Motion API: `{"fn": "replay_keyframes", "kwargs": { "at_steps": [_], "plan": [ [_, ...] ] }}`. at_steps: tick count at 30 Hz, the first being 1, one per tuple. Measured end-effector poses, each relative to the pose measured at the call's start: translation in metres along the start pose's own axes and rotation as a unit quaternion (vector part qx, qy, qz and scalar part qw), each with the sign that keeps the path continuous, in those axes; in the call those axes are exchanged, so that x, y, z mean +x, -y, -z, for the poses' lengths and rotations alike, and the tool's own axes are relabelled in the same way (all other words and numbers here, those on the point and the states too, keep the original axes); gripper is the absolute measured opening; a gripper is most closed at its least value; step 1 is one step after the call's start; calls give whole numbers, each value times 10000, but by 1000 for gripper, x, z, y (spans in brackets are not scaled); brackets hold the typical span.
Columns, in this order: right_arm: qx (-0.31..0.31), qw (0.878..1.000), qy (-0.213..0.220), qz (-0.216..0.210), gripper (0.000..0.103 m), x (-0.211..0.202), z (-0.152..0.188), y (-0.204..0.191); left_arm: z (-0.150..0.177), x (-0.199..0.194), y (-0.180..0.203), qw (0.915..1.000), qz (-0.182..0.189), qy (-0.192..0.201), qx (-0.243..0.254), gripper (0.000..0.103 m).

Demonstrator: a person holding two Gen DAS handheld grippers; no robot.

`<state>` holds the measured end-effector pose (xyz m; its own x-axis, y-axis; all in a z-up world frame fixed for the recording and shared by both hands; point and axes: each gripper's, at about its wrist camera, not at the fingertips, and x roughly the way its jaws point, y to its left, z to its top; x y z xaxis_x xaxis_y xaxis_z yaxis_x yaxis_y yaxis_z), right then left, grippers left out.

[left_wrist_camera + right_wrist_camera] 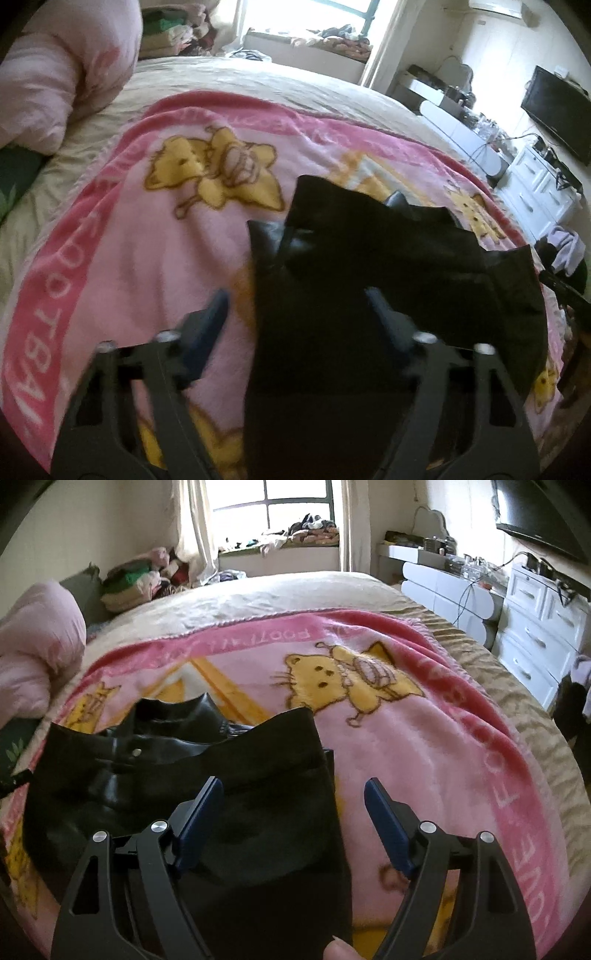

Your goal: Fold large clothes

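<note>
The black garment (351, 280) lies on a pink blanket (147, 236) spread over the bed (258, 81), partly folded, with a glossy, leather-like upper part bunched toward the far end and a flatter panel running back toward the person. Its long axis runs roughly from 6 o'clock to 12 o'clock in both wrist views.

In the left wrist view the left tool (295, 314) hangs over the near part of the garment; the cloth fills the gap and spreads to 2 o'clock, while bare blanket lies at 9 o'clock. The left finger sits over the blanket just beside the garment's left edge. The jaws stand apart, and I see no cloth pinched between the pads, though blur makes this less than certain.

In the right wrist view the right tool (293, 805) straddles the garment's right edge: the cloth lies from 6 o'clock round to 10 o'clock, the blanket from 1 to 5 o'clock. Its jaws are wide and released, gripping nothing. A fingertip (338, 949) shows at the lower edge.

Both tools point forward and downward at the bed. Each hand looks about equally near its own side edge, so the next grasp likely means closing on those two edges.
</note>
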<state>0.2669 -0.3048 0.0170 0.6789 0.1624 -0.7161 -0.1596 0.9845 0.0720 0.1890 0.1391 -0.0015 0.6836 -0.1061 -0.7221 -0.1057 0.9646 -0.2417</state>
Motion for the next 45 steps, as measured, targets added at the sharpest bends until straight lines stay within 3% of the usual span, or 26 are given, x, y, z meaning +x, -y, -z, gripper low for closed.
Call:
{"fn": "replay_keyframes", "kwargs": {
  "at_steps": [1, 2, 4, 6, 9, 11, 16, 21, 33, 45],
  "plan": [
    [-7, 10000, -82, -25, 58, 5, -1, 1, -1, 4, 1, 10000, 55, -31, -2, 21],
    [-8, 9998, -195, -79, 48, 11, -3, 2, -1, 7, 1, 10000, 15, -56, -26, 13],
    [-48, 9994, -317, -93, 20, 16, -4, 1, -1, 10, -1, 9999, 27, -91, -100, 7],
    [-155, 9995, -249, -94, 13, 9, -5, 1, -1, -1, -1, 9999, 69, 90, -80, 4],
    [-184, 9998, 40, -70, 11, -13, -11, 3, -7, -32, 2, 9982, 246, 549, -39, 1],
    [129, 9984, 324, -455, 11, -30, -19, 11, -12, -47, 4, 9964, 356, 768, -25, 0],
    [742, 9919, 650, -801, 11, -31, -43, 24, -29, -46, 2, 9951, 275, 931, -179, 0],
    [1093, 9890, 513, -850, 10, 2, -50, 29, -34, -23, -5, 9959, 141, 825, -351, 0],
    [1195, 9923, 61, -331, 10, 62, -26, 38, -26, 24, -15, 9982, -263, 397, -351, 0],
    [1012, 9945, -253, -48, 15, 78, -21, 33, -22, 33, -15, 9982, -391, 265, -372, 3]
  ]
}}
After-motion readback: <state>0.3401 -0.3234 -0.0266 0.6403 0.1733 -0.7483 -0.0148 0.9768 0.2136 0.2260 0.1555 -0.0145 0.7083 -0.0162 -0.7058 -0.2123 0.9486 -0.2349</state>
